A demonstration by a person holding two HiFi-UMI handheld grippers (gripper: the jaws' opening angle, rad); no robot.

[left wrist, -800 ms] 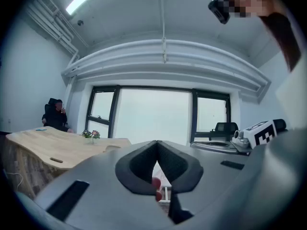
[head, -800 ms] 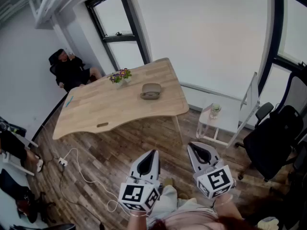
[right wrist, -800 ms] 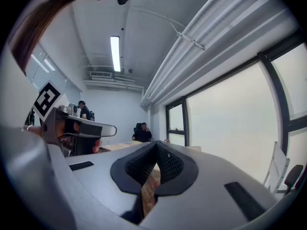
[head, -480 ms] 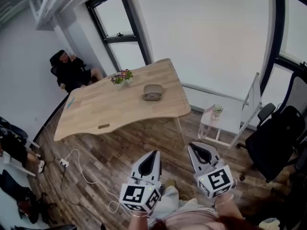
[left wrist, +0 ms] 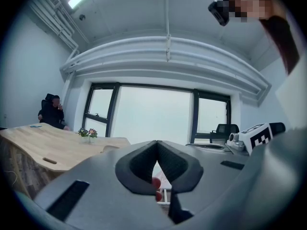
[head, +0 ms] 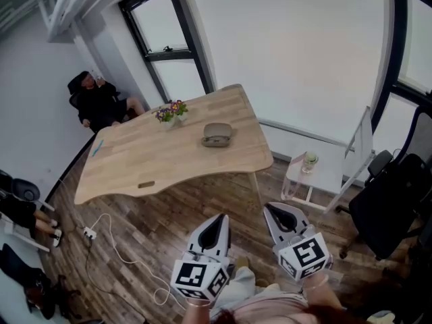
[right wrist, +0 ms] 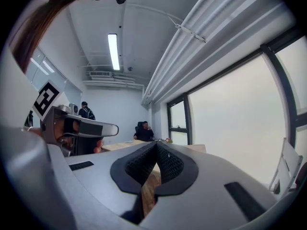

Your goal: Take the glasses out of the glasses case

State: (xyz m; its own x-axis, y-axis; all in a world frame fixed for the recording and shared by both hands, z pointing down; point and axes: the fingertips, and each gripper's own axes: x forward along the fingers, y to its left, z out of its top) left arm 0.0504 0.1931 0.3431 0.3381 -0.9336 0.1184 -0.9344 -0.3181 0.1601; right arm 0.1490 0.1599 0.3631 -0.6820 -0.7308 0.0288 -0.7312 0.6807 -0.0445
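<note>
**Glasses case [head: 217,134]: on the far tabletop, well apart from both grippers**

1. Left gripper [head: 218,219]. Held low in the head view, close to the person's body, marker cube nearest the camera and tips pointing away toward the table. Its own view shows the fingers [left wrist: 144,162] pressed together at the tips with nothing between them.
2. Right gripper [head: 271,208]. Beside the left one, level with it, tilted the same way. The fingers [right wrist: 169,164] meet at the tips and grasp nothing.
3. Floor [head: 148,228]. Dark wood planks. A white cable [head: 115,245] loops across it from a small white power block [head: 88,231].
4. Side table [head: 327,174]. White, low, to the right of the tabletop, with a small cup [head: 310,160] on it. A black office chair [head: 395,201] stands to its right, partly cut off by the frame edge.
5. Tabletop [head: 155,160]. Pale wood with a curved near edge.
   - The glasses case lies toward the right half; grey-beige, rounded, lid seemingly down, contents not visible.
   - A small pot of flowers [head: 171,111] stands just behind and left of the case.
   - A thin blue item [head: 98,144] lies near the left end, too small to identify.
6. Room. White walls and tall black-framed windows [head: 165,39]. A person [head: 98,100] in dark clothes sits in a chair at the far left corner.
</note>
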